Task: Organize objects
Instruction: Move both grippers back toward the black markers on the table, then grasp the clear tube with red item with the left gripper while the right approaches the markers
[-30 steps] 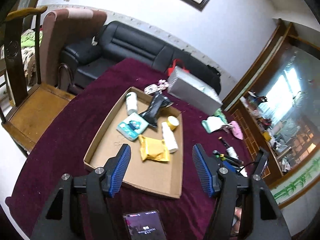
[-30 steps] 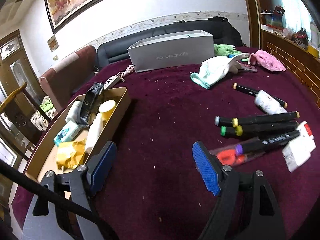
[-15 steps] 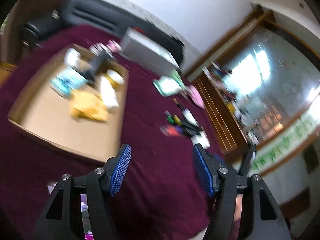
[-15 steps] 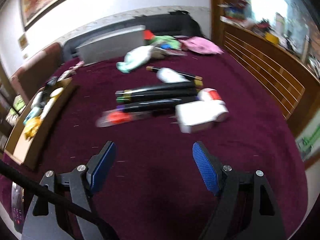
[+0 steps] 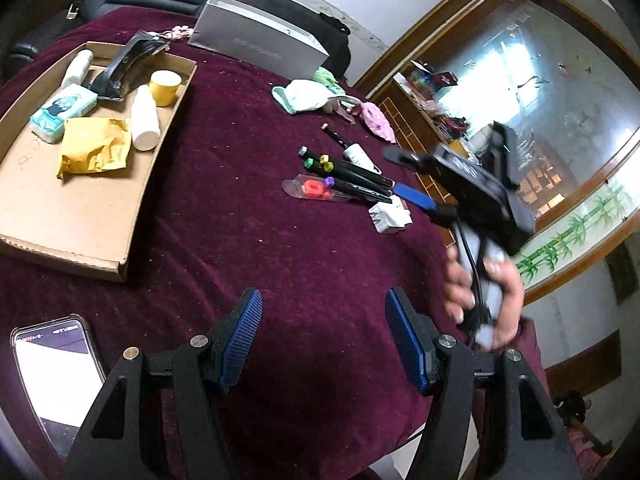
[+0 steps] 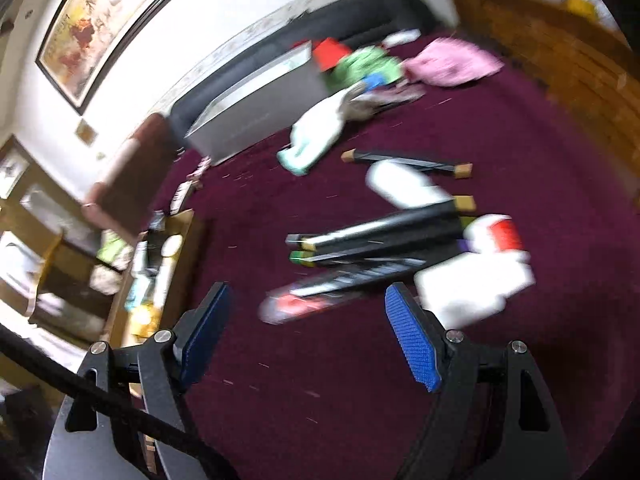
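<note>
While both sets of jaws are standing apart with nothing between the pads, I am lining up on the loose items ahead of the right gripper (image 6: 308, 336). Its jaws are gaping wide and empty. The left gripper (image 5: 324, 340) is about half open, also empty, hanging over bare maroon tablecloth (image 5: 280, 264).

Just beyond my right pads, the bundle of black markers (image 6: 372, 240) is lying crosswise, with a clear packet holding something red (image 6: 304, 304) nearest the gap and a white plug (image 6: 472, 284) just ahead of the right-hand pad. The right view is blurred, so I cannot tell exactly which item is closest to centre.

The cardboard tray (image 5: 80, 216), already holding bottles and packets, is lying ahead and to the left of my left jaws.

For a sound pick, I am judging that one item should be centred in the gap, with the pads square across its narrow side. The markers are touching each other, so a neighbour may roll or drag along.
</note>
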A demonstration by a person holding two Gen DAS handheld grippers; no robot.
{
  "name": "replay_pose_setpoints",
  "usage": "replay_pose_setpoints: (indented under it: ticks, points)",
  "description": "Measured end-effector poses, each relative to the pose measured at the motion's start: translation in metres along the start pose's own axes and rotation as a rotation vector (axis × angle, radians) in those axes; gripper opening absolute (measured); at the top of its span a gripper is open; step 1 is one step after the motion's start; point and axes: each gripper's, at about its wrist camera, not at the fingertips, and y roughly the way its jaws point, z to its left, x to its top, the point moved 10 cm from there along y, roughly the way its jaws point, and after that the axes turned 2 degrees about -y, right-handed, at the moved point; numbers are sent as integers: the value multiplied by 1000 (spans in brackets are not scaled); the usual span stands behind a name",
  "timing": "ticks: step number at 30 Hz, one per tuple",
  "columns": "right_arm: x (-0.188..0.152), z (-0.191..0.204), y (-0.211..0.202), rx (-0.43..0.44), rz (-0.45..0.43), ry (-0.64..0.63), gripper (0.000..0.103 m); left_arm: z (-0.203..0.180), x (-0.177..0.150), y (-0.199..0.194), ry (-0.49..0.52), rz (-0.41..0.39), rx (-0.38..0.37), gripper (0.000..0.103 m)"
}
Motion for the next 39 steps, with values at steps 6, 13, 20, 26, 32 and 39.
replay_pose_setpoints:
  ticks: [6, 13, 20, 26, 32, 39]
  points:
    - [13, -7, 60, -46, 127, 44, 79, 8, 0, -4, -7, -4, 22, 58]
    - [-5, -11, 104, -2, 303, 99, 84, 13, 0, -1, -31, 1, 16, 58]
    - [-25, 9, 98, 120, 340, 125, 88, 15, 2, -2, -41, -4, 11, 58]
    - [-61, 25, 81, 217, 400, 99, 89, 17, 1, -2, -49, -5, 9, 58]
    - [-64, 29, 63, 183, 354, 73, 88, 16, -2, 0, -54, -4, 9, 58]
    - [-34, 49, 93, -30, 223, -137, 88, 15, -7, -4, -44, -6, 25, 58]
